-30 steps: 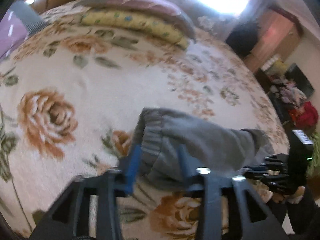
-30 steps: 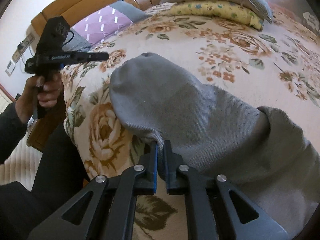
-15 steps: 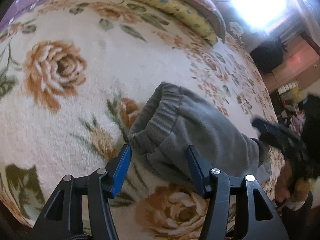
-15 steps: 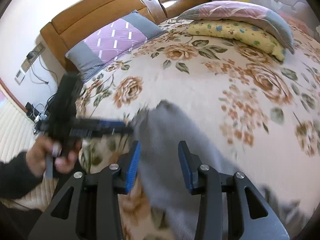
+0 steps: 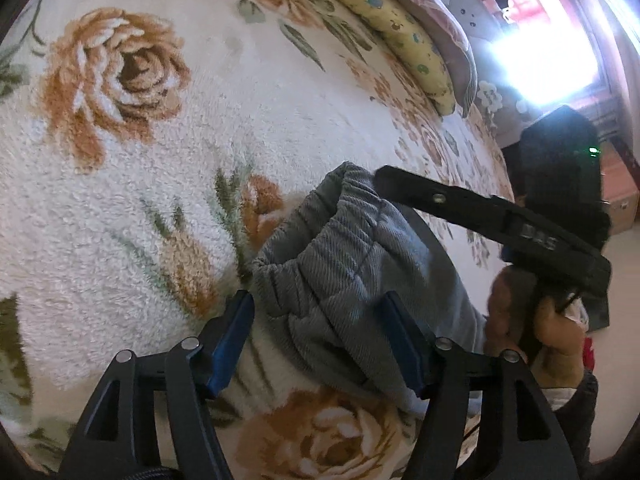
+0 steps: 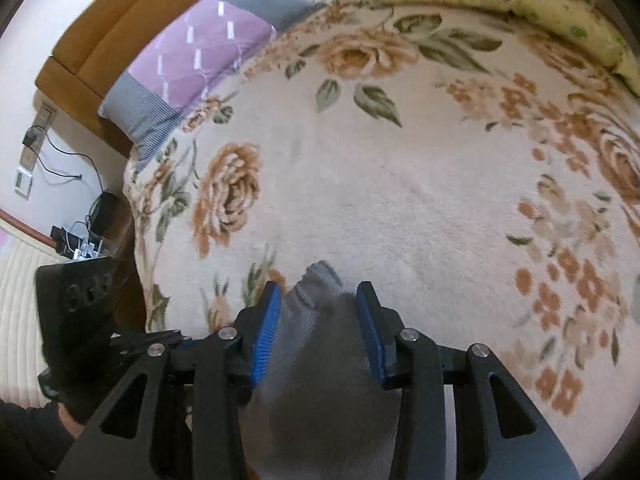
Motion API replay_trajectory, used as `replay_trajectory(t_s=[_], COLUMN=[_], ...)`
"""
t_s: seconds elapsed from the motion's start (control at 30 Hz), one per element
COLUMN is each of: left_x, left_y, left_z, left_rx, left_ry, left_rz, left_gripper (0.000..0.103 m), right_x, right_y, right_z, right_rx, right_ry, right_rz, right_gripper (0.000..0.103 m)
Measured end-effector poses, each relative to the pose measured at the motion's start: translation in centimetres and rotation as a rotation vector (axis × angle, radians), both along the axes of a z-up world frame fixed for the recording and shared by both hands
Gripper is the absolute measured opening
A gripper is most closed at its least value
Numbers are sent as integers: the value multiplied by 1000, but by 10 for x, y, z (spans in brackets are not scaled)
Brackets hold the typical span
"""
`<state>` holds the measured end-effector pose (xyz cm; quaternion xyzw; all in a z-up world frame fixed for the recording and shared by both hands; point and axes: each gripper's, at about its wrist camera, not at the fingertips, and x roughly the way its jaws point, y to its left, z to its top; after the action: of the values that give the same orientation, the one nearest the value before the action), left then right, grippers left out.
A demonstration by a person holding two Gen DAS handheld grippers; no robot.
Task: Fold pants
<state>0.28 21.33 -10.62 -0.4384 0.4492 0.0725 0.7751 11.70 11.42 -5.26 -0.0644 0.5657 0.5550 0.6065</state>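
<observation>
The grey pants (image 5: 340,264) lie bunched on the floral bed cover, elastic waistband toward the bed's middle. My left gripper (image 5: 320,332) is open, its blue-padded jaws straddling the near edge of the pants without closing on it. In the left wrist view the right gripper's black finger (image 5: 480,216) reaches over the pants from the right, held by a hand (image 5: 532,320). In the right wrist view my right gripper (image 6: 318,332) is open, with the grey pants (image 6: 320,372) between and below its jaws. The left gripper's body (image 6: 76,304) shows at the left.
The floral blanket (image 5: 140,160) covers the bed. A yellow dotted pillow (image 5: 400,20) and a pink one lie at the far side. A purple and grey pillow (image 6: 192,56) rests against the wooden headboard (image 6: 120,32). The bed's edge and floor are at the left (image 6: 24,280).
My right gripper opened, let go of the pants' edge, and swung over them toward the waistband. My left gripper stayed open and came closer to the waistband.
</observation>
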Motion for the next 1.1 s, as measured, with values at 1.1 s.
replay_trajectory(t_s=[1.1], left_x=[-64], left_y=[-17], left_z=[44], left_rx=[109], left_ry=[-152], left_rz=[69], left_gripper=[26], right_x=[-59], right_y=[17], right_z=[74], right_rx=[253], right_ry=[-178], right_rz=[94], right_gripper=[0])
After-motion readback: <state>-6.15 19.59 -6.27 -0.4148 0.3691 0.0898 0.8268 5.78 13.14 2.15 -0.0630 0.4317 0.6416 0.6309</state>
